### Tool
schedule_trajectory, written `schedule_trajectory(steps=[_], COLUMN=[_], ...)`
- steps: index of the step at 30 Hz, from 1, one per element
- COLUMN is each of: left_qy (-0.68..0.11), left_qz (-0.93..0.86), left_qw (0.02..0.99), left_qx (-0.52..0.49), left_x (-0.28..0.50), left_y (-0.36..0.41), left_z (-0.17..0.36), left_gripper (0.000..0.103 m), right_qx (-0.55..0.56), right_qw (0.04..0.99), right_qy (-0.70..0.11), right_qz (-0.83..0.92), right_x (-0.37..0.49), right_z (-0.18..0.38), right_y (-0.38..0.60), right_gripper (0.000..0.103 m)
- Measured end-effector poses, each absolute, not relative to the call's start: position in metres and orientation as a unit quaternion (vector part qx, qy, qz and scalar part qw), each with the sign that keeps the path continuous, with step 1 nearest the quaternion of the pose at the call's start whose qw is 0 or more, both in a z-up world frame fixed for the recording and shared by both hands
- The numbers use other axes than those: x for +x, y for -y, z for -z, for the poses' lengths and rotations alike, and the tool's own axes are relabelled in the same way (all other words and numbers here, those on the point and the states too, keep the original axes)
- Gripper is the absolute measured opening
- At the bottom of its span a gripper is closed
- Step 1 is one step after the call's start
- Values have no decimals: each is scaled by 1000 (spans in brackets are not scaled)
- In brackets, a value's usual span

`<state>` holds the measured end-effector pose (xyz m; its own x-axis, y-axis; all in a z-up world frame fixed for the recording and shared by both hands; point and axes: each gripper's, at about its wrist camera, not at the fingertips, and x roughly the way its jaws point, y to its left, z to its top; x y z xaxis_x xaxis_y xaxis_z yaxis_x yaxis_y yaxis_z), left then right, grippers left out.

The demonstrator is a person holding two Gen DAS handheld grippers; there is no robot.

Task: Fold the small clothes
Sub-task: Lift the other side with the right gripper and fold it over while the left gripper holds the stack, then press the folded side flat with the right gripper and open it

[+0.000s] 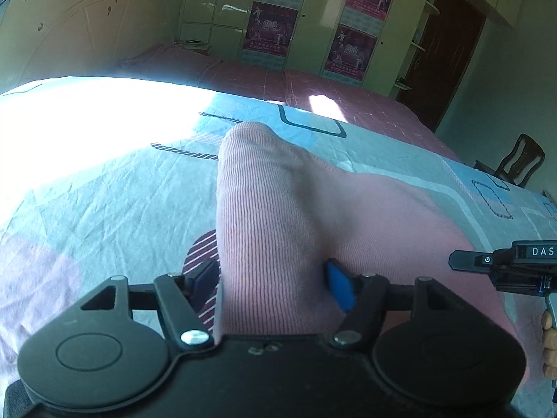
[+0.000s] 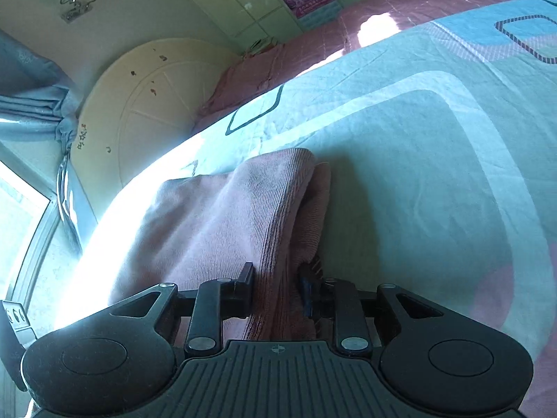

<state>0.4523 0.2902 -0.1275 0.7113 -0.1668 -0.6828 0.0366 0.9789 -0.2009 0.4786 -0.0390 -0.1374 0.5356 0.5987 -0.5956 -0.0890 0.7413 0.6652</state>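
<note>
Garment: we have a pink ribbed knit garment (image 1: 278, 216) lying doubled over on the bed's pale blue patterned sheet (image 1: 104, 191); in the left wrist view it runs from 6 o'clock up toward 12 o'clock, its rounded fold at the far end.

Left gripper (image 1: 271, 280): our jaws stand fairly wide, one on each side of the near edge of the knit. The blue pad (image 1: 339, 287) at 3 o'clock touches the cloth, the black pad at 9 o'clock stands clear of it, so we judge the hold let go.

Right gripper (image 2: 276, 287): our jaws are narrow and pinch the near edge of the stacked layers. The cloth bunches between the pads, with a dark striped edge (image 2: 313, 268) peeping out at 3 o'clock.

Bed: the sheet spreads under everything; a pink quilted cover (image 1: 313, 87) lies beyond it at 12 o'clock, with a cream headboard (image 1: 80, 35) at 10 o'clock in the left wrist view.

Step in hand: we judge this to be the end of one fold, the lifted half laid over and the left side being freed while the right side is held.

Next move: we would expect to free the right edge as well, draw both grippers back clear of the cloth, then press the layers flat or take a fresh edge for a further fold. That calls for a low, clean retreat so the pads do not drag the top layer askew.

Risk: the blue pad resting on the knit could snag it as we pull away.
</note>
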Motion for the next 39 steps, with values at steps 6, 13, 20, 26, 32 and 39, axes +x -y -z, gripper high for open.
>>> schedule_trajectory(steps=[6,13,20,26,32,39], left_qy=[-350,-368,-386,-370,-349,-369], left_qz=[40,10,-13,-18,8,12], left_qw=[930,926,919,926,935,928], left_qx=[-106,-85,-81,-71,-54,-45], left_x=[461,498,505,487,429,383], left_y=[-296,-289,-287,-285,-282,-275], left_z=[109,120,142,123,100,112], left_gripper=[63,59,68,65,64,64], right_qx=[309,236,148,146,123,39], right_qw=[820,855,883,891,893,895], right_qy=[-433,-425,-421,-398,-372,-385], right_qz=[-212,-181,-146,-165,-222,-221], right_x=[497,516,532,514,458,411], right_z=[126,128,137,108,75,99], right_y=[40,16,-10,-1,-2,-26], right_gripper=[25,25,25,25,25,25])
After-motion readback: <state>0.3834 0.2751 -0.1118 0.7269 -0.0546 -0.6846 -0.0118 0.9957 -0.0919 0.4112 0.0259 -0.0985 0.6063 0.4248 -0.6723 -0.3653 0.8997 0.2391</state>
